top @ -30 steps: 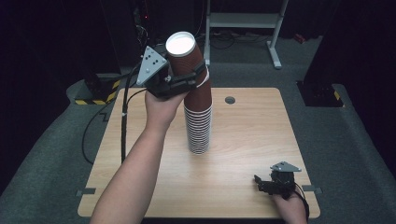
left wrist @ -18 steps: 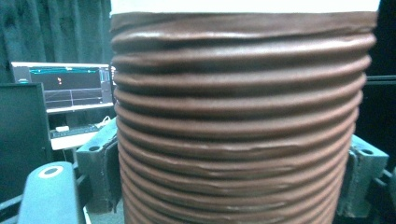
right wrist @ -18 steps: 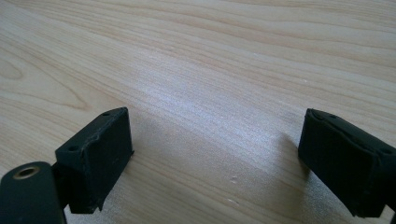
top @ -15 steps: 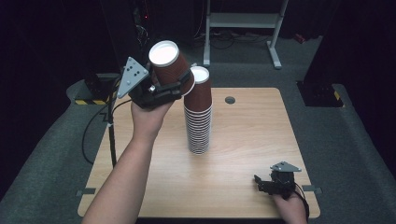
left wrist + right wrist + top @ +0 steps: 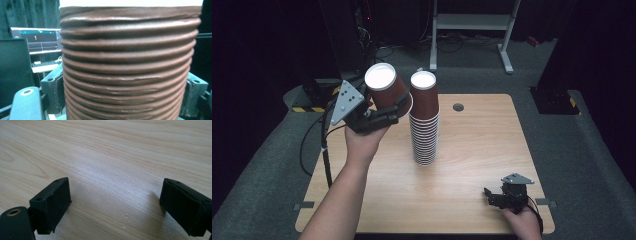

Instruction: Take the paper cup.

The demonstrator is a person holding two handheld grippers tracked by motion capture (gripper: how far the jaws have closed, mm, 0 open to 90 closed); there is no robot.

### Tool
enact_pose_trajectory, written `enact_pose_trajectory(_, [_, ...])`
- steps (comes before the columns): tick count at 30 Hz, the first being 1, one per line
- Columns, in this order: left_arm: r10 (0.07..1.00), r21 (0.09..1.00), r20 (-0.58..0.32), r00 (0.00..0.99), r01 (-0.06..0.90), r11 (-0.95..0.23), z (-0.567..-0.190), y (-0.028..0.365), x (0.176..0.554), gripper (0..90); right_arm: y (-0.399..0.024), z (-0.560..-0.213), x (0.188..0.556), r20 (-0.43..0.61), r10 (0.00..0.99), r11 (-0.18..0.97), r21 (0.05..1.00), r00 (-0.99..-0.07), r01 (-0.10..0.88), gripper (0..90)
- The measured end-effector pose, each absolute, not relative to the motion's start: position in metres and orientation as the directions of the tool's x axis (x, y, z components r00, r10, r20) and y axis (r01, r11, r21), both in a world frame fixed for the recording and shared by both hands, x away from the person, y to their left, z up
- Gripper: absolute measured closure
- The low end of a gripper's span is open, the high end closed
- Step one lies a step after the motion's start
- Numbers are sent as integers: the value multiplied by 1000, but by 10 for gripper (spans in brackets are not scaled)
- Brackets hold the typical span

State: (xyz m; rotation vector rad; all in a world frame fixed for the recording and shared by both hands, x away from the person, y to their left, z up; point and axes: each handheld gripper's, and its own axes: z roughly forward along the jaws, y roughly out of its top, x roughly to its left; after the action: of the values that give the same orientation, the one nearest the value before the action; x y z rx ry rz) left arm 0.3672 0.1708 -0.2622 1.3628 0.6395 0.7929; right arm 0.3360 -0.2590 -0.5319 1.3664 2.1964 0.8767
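Note:
A tall stack of brown ribbed paper cups (image 5: 424, 125) stands bottom-up near the middle of the wooden table (image 5: 472, 150). My left gripper (image 5: 384, 111) is shut on one brown ribbed cup (image 5: 385, 90) held in the air just left of the stack's top, tilted, its white bottom facing up. In the left gripper view that cup (image 5: 128, 65) stands between the two black jaws, which press on its sides. My right gripper (image 5: 496, 196) rests low at the table's near right edge, open, with bare wood (image 5: 112, 170) between its jaws.
A small dark round hole (image 5: 458, 107) sits in the tabletop at the back right. A cable (image 5: 326, 150) trails from the left gripper over the table's left edge. A white metal stand (image 5: 472, 25) and dark equipment stand on the floor behind the table.
My left gripper has lifted one cup off the top of the stack and carried it left and a little down, tilting it. The right gripper has stayed in place.

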Motion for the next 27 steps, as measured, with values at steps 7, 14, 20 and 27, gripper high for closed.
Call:
enact_pose_trajectory(7, [810,995,46,585,-99,15,-281,173,358,169,-259,-532,336,-13,899,323,694,-437,643,94])
enact_pose_trajectory(14, [806,999,32,591,-51,-2,-305,173,352,168,-259,-532,336,-13,899,323,694,-437,643,93])
enact_pose_trajectory(20, [794,1000,13,608,-16,-4,-324,171,349,168,-259,-532,336,-12,899,322,695,-438,643,94])
enact_pose_trajectory(27, [777,1000,-3,629,20,-13,-345,164,349,168,-259,-532,336,-10,898,323,694,-440,643,94])
